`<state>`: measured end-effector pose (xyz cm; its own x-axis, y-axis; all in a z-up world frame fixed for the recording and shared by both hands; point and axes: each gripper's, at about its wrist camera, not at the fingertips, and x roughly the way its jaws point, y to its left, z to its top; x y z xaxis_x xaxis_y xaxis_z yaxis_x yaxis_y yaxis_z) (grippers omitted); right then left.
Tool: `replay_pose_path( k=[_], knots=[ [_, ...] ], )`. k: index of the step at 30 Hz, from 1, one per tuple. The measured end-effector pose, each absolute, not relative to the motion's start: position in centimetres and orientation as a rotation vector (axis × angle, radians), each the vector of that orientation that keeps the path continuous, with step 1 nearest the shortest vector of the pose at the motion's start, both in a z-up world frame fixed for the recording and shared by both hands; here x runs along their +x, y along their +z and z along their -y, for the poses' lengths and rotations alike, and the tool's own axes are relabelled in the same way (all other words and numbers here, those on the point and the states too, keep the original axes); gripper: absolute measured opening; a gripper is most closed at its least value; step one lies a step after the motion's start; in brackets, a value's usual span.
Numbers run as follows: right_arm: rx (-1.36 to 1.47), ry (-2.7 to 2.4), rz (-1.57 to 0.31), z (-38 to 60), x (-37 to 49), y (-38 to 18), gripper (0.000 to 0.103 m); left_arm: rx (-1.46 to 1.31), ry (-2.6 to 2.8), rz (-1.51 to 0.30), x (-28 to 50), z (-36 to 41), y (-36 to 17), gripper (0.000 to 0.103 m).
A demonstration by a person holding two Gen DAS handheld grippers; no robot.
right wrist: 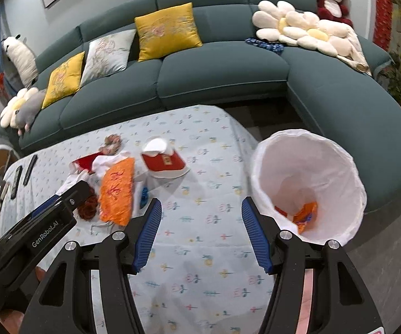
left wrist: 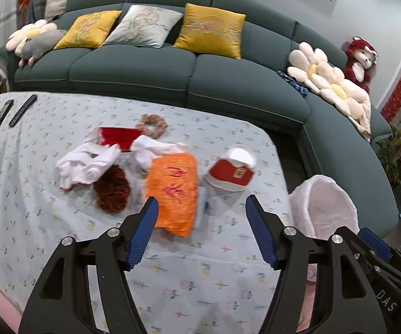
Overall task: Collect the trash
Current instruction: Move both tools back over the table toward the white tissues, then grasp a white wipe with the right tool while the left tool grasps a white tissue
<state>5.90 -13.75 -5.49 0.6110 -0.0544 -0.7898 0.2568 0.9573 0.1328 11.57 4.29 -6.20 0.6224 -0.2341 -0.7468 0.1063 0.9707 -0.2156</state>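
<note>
Both claws hang over the patterned worktop (left wrist: 61, 222) with their jaws apart and nothing between them: the left claw (left wrist: 200, 214) just short of one orange wrapper (left wrist: 174, 186), the right claw (right wrist: 200, 217) over bare cloth. Beside the wrapper lie two scrunchies, one rust (left wrist: 112, 192) and one pink (left wrist: 151, 125), one red-and-white cup (left wrist: 232, 171), crumpled white tissues (left wrist: 89, 164) and two remotes (left wrist: 11, 114). One white-lined bin (right wrist: 309, 183), just off the worktop's right edge, holds orange scraps (right wrist: 304, 214).
</note>
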Motion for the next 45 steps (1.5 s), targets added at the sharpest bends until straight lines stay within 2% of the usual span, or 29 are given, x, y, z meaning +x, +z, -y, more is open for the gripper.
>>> replay_pose_path(
  k=[21,30,38,42,45],
  knots=[
    [0.128,-0.016,-0.988,2.6,10.7,-8.3,0.058,-0.272,0.042,-0.939,13.9,-19.1,-10.5,0.065],
    [0.125,0.056,-1.037,-3.8,16.5,-10.4,0.058,-0.316,0.076,-0.997,19.4,-25.7,-13.3,0.066],
    [0.145,0.086,-1.085,-8.7,22.2,-13.1,0.058,-0.356,0.014,-1.073,24.9,-27.3,-16.5,0.066],
    [0.153,0.091,-1.125,-9.7,23.9,-15.0,0.051,-0.396,-0.029,-1.113,26.7,-27.1,-18.3,0.064],
    [0.164,0.104,-1.153,-9.9,24.5,-16.2,0.042,-0.403,-0.076,-1.137,27.4,-26.3,-19.2,0.054]
  ],
)
